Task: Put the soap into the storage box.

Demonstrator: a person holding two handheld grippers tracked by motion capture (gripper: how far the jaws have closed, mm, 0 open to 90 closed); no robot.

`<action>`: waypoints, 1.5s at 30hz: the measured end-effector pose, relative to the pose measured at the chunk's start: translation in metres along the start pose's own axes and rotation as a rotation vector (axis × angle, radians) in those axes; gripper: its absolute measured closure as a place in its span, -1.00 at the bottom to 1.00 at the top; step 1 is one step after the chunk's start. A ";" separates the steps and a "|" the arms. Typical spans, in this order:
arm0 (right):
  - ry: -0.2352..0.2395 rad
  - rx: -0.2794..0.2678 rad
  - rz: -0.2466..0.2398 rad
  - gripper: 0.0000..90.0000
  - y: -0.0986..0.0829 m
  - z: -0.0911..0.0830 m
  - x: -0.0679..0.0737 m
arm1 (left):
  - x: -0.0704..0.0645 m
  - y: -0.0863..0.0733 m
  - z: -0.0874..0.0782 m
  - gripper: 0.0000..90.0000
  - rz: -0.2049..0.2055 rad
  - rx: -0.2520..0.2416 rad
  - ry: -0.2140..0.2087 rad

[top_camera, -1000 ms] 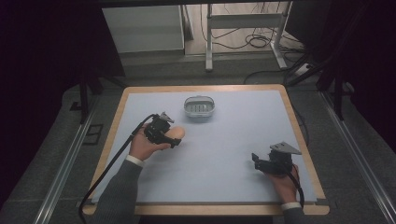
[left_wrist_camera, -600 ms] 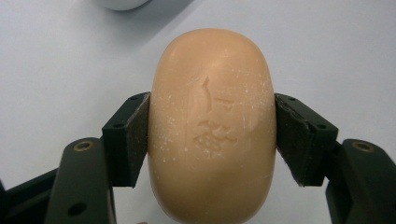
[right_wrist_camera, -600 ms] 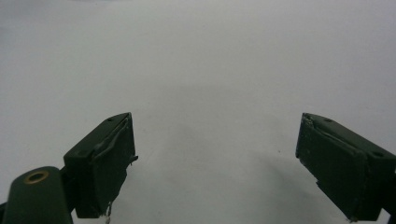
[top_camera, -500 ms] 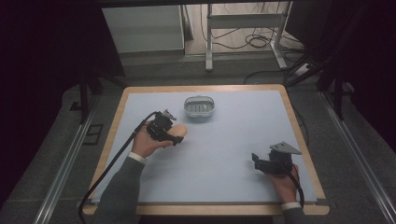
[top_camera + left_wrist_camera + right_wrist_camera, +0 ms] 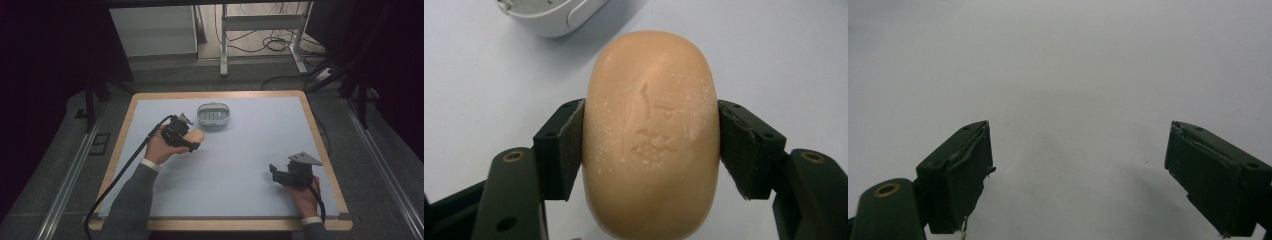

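My left gripper [image 5: 192,142] is shut on a tan oval bar of soap [image 5: 197,136], held just above the pale blue mat. Up close, the bar of soap [image 5: 651,135] has stamped marks on top and both pads press its sides; the left gripper [image 5: 651,145] points toward a white soap dish [image 5: 551,15]. The white soap dish [image 5: 213,114] sits at the back middle of the mat, a short way beyond the soap. My right gripper [image 5: 273,172] rests near the front right, open, with nothing between its jaws; in its own view the right gripper [image 5: 1078,170] faces bare mat.
The pale blue mat [image 5: 240,150] covers a table with a wooden rim [image 5: 320,135]. A black cable [image 5: 120,170] trails from the left gripper off the front left. Metal rails [image 5: 65,175] run along both sides of the table.
My left gripper has carried the soap a little forward and right, toward the dish. The right gripper has stayed put.
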State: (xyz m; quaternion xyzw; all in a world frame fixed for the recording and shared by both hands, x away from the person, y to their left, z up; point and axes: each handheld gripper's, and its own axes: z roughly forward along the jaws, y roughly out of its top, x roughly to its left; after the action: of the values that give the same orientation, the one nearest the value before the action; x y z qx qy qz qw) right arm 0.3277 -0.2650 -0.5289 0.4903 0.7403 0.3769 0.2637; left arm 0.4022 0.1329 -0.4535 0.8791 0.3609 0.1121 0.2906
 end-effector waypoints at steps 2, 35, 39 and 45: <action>0.000 -0.001 0.001 -0.74 0.000 0.000 0.000 | 0.001 0.002 0.000 -0.27 0.000 -0.006 -0.009; 0.000 0.002 0.000 -0.74 0.000 0.000 0.000 | -0.011 0.046 0.002 -0.27 0.075 -0.025 0.000; -0.001 0.001 -0.001 -0.74 0.000 0.000 0.000 | -0.010 0.050 0.002 -0.27 0.073 -0.026 -0.002; -0.001 0.001 0.000 -0.74 0.000 0.000 0.000 | -0.008 0.057 0.005 -0.27 0.078 -0.028 -0.006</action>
State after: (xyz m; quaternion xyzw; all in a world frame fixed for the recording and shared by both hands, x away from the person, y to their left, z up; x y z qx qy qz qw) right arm 0.3278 -0.2649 -0.5290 0.4908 0.7403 0.3761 0.2638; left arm 0.4306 0.0927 -0.4237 0.8887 0.3238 0.1257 0.2994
